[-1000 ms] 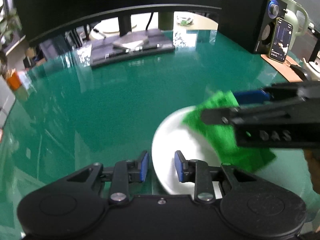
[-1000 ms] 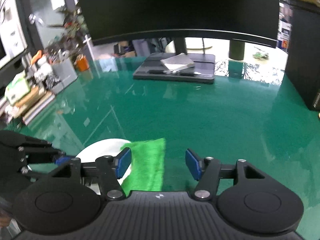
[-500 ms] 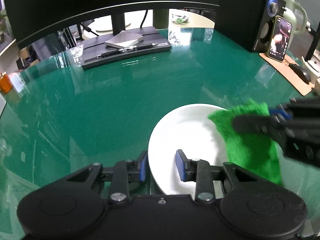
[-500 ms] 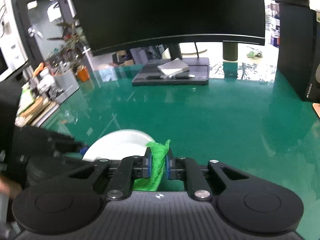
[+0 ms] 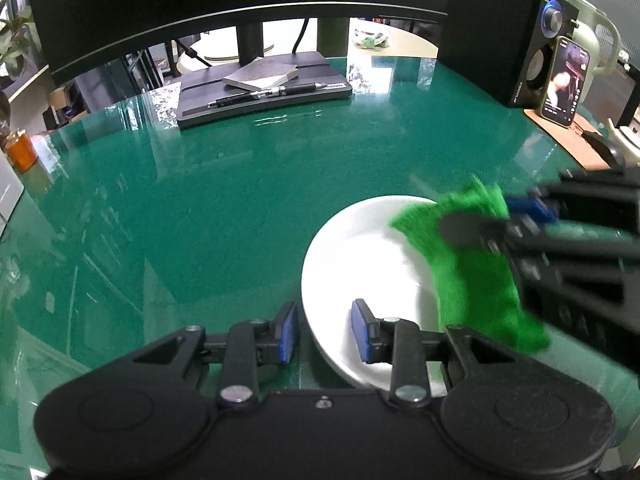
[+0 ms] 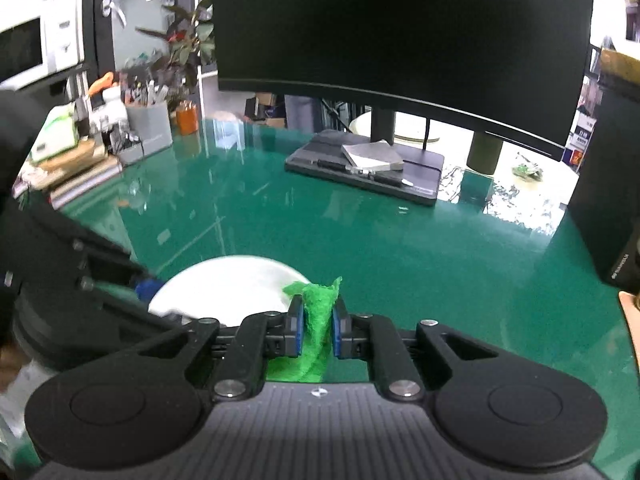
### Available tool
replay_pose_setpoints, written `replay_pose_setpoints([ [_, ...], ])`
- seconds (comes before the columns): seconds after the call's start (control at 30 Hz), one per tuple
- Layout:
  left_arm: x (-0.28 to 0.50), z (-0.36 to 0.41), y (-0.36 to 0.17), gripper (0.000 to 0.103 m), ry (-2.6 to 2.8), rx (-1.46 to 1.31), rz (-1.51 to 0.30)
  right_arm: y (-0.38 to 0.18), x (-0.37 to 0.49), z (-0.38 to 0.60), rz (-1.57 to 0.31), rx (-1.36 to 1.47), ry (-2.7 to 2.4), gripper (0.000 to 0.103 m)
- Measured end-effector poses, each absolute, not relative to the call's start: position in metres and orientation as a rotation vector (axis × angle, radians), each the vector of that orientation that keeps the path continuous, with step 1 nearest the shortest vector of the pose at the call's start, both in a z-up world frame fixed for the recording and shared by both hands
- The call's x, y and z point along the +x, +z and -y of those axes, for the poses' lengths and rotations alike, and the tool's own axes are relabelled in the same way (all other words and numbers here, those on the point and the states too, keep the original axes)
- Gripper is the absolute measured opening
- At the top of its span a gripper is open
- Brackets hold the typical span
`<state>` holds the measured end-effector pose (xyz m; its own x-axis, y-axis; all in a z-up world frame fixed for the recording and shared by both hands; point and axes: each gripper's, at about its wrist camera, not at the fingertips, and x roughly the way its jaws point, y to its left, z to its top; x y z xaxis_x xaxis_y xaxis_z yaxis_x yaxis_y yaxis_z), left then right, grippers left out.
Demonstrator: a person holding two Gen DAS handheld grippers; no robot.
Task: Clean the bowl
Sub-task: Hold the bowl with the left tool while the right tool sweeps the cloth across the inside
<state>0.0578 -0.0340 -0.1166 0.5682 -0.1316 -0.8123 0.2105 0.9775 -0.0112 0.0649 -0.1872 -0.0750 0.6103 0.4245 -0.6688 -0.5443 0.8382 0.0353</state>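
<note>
Right wrist view: my right tool clamps the soft green cloth; left tool seemingly pinches the slippery, breakable bowl rim

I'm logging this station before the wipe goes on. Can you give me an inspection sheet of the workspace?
Surface: glossy green table.
Job's things: white bowl; green cloth draped over its rim.
Clutter: notebook, pen, phone, speaker.
Grippers: left hand-held gripper shut on bowl rim; right hand-held gripper shut on cloth.
Cables: one behind the monitor stand.
Surroundings: plant, microwave.
</note>
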Motion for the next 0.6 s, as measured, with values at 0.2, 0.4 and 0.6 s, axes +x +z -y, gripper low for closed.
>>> replay_pose_setpoints([
  [0.2,0.058,0.037,-0.116,0.031,-0.197,0.098,-0.944,-0.073,0.051,0.192,-0.749,-0.184,0.576,0.014],
  [0.4,0.052,0.039,-0.116,0.031,-0.193,0.104,-0.949,-0.078,0.076,0.179,-0.732,-0.182,0.564,0.014],
  [0.6,0.056,0.039,-0.116,0.032,-0.193,0.099,-0.953,-0.081,0.071,0.186,-0.773,-0.162,0.543,0.016],
])
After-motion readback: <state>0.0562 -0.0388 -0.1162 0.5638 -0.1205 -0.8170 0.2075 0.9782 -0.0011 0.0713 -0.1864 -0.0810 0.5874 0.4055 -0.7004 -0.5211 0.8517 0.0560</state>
